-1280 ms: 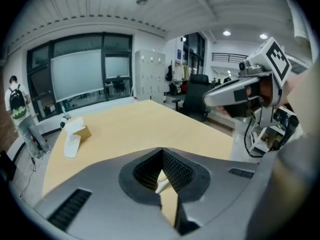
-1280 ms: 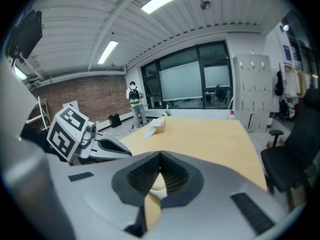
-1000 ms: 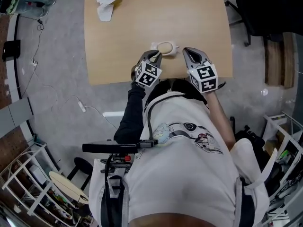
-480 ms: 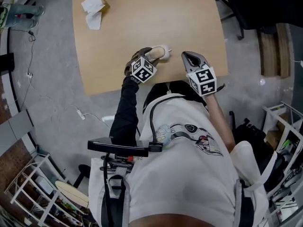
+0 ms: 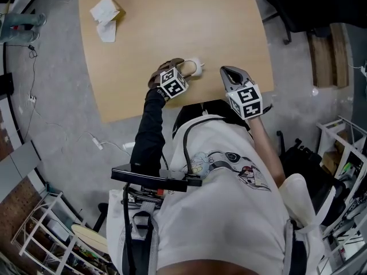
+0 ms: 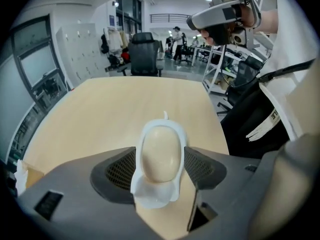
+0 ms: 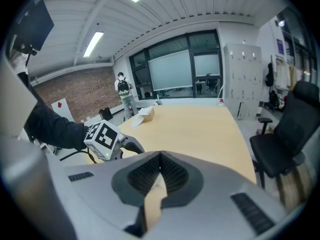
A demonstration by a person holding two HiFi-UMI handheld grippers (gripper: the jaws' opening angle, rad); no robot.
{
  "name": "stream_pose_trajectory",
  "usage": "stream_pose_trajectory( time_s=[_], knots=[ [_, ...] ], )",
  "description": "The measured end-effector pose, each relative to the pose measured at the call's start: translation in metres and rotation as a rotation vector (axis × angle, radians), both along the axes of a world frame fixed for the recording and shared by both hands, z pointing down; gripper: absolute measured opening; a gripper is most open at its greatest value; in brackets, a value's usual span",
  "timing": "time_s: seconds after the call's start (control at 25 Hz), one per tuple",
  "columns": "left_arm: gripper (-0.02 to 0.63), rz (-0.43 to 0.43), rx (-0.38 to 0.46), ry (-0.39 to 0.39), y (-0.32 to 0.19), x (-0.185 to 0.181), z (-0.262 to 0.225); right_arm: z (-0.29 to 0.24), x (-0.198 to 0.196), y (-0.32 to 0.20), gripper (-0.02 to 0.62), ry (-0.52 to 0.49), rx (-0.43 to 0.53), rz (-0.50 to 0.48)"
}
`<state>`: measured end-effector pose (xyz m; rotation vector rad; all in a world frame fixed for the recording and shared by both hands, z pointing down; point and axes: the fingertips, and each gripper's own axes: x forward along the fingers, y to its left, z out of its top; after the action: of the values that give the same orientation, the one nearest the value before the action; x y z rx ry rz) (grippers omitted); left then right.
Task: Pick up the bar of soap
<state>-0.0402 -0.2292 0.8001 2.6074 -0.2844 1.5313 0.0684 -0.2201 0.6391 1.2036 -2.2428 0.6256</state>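
Lowered left claw (image 6: 160,165) to pale wooden counter (image 6: 100,109), just spread wide, now straddling cream oval bar of soap (image 6: 161,149) in white plastic dish (image 6: 152,200), not clamping. Right claw (image 7: 159,176) pressed together, well apart.

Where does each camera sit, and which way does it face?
Head view: on the head, steeply down at table, torso, arms.
Left gripper view: on the left hand-held gripper; jaws, just opening, straddle the soap.
Right gripper view: on the right hand-held gripper, across the table; left sleeve shows.
Gripper views share the table.
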Motion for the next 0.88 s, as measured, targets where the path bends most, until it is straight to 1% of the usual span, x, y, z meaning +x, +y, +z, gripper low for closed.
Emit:
stream_pose_trajectory(
  time_s=[0.12,0.24,0.6,0.88],
  knots=[
    [0.285,0.065,-0.017,-0.022,0.004,0.003,0.005,0.001,0.001,0.001,0.005,0.003,-0.007,0.004],
    [0.285,0.095,-0.030,-0.038,0.006,0.003,0.011,0.003,0.003,0.003,0.005,0.002,-0.015,0.011],
    [0.285,0.135,-0.076,-0.041,0.007,0.005,0.018,0.007,0.011,0.012,0.005,0.015,-0.029,0.018],
    [0.284,0.146,-0.079,-0.041,0.006,0.006,0.016,0.008,0.009,0.015,0.005,0.019,-0.036,0.013]
  ],
)
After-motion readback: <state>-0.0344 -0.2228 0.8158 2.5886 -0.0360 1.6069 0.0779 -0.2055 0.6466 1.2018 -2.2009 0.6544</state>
